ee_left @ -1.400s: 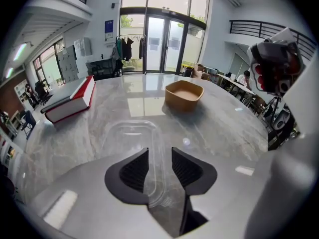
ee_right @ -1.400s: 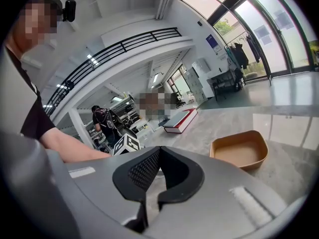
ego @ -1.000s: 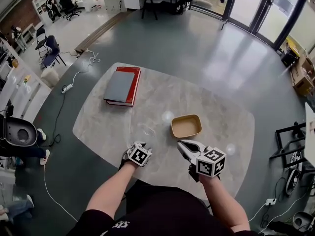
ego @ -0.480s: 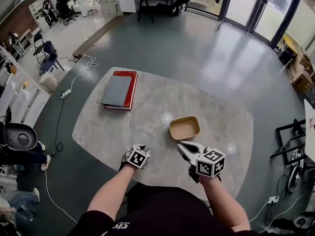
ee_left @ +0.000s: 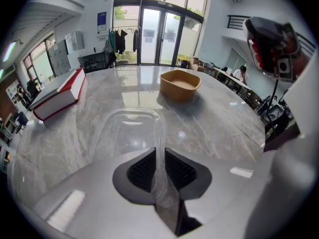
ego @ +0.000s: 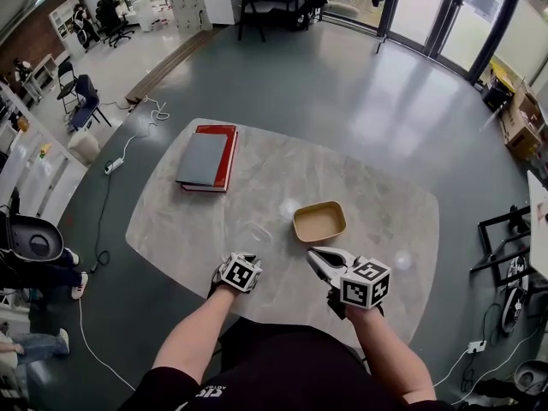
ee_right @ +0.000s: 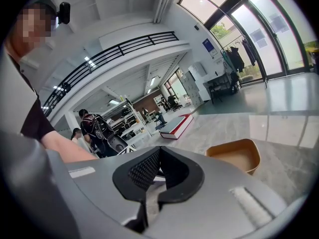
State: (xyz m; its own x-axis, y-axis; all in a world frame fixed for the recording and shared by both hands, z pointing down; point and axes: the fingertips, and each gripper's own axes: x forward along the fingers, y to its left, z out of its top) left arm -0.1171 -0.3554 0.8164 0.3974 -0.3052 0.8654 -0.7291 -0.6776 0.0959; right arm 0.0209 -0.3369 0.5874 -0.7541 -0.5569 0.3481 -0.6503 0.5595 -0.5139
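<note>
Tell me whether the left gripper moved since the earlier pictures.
Yes: the left gripper closed inward onto the rim of the clear container, previously loose between its jaws.

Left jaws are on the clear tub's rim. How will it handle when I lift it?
Probably light: the tub is thin, clear and looks empty. Its wall may flex or twist, since the left gripper pinches only one rim edge. Smooth plastic on the glossy table would likely slide easily.

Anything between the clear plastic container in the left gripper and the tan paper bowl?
Nothing visible: only bare marble table lies between the clear plastic container, clamped at its rim by the left gripper, and the tan paper bowl.
</note>
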